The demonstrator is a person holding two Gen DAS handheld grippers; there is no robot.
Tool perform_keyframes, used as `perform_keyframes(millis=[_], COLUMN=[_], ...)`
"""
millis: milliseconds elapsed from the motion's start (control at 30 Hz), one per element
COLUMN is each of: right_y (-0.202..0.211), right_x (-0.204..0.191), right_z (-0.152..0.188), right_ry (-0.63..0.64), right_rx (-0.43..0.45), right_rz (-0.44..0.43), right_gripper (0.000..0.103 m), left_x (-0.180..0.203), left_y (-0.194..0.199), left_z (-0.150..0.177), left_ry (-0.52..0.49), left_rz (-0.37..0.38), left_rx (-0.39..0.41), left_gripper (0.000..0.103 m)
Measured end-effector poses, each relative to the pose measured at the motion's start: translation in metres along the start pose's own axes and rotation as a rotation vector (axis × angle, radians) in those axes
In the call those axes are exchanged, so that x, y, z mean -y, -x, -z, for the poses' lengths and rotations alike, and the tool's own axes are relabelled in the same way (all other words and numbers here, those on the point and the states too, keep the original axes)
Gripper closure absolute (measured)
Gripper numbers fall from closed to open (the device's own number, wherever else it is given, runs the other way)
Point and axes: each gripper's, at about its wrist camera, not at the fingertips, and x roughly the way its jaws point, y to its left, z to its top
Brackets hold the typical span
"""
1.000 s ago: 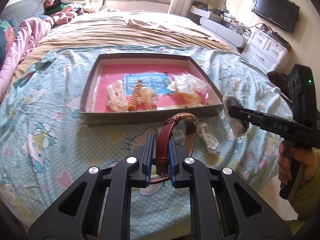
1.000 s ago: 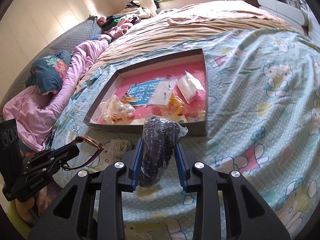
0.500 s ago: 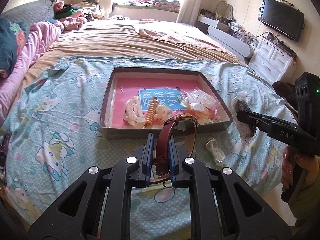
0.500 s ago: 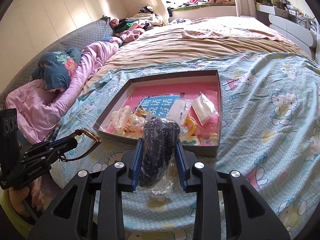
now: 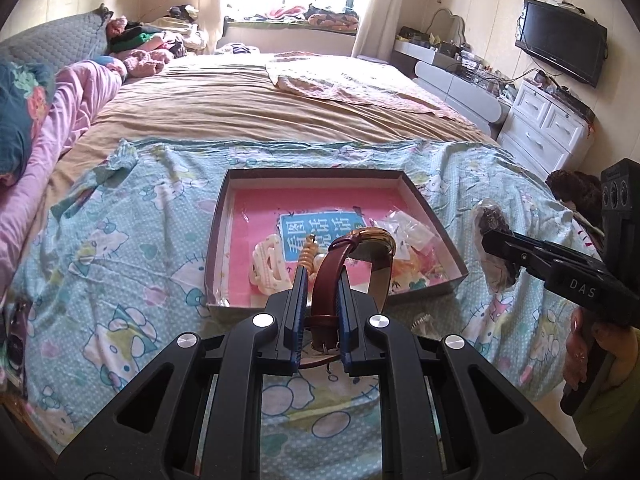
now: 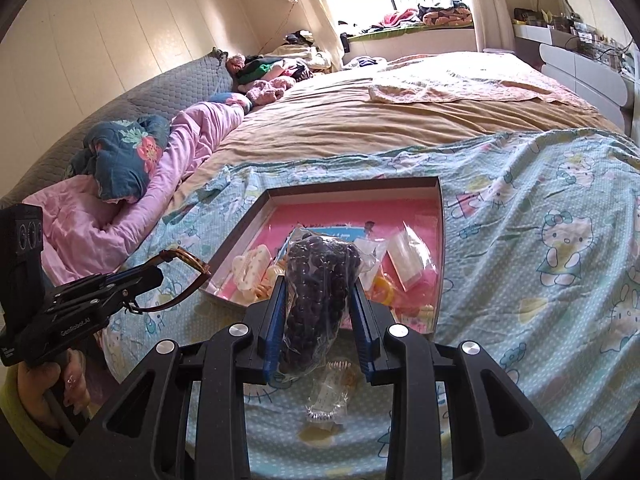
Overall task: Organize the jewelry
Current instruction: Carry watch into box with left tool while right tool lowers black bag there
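— What moved since a second ago?

— I lifted both grippers higher above the tray [image 5: 216, 240]. The watch [image 5: 352, 256] in my left gripper [image 5: 320, 312] rose from the tray's near edge to hang over its contents.

— And the right?

— My right gripper [image 6: 320, 320] carried the bag of dark beads [image 6: 320, 280] up likewise, uncovering a small clear packet [image 6: 328, 396] on the bedspread before the tray.

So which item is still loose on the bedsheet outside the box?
On the cartoon-print sheet, find the shallow box with the pink floor. Just in front of its near wall lies a small clear packet, the only piece neither boxed nor gripped.
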Motion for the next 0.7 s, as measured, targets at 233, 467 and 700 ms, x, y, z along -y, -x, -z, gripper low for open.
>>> perform_keyframes(millis=[233,467,700], right_y=[0.003,0.002,0.0], right_x=[0.003,0.007,0.012], right_z=[-0.013,-0.024,-0.031], right_ry=[-0.001,0.003,0.003], right_rx=[0.036,0.054,0.068], right_rz=[-0.004,0.0,0.02], right_gripper=[0.074,0.074,0.074], left_x=[0.005,0.008,0.01], left_y=[-0.003,-0.011,-0.021], left_z=[-0.018,-0.032,-0.04], left_ry=[-0.024,-0.044,-0.054], left_rz=[-0.007,-0.012,-0.014], left_rx=[0.023,0.034,0.032], left_gripper=[0.096,0.096,0.096])
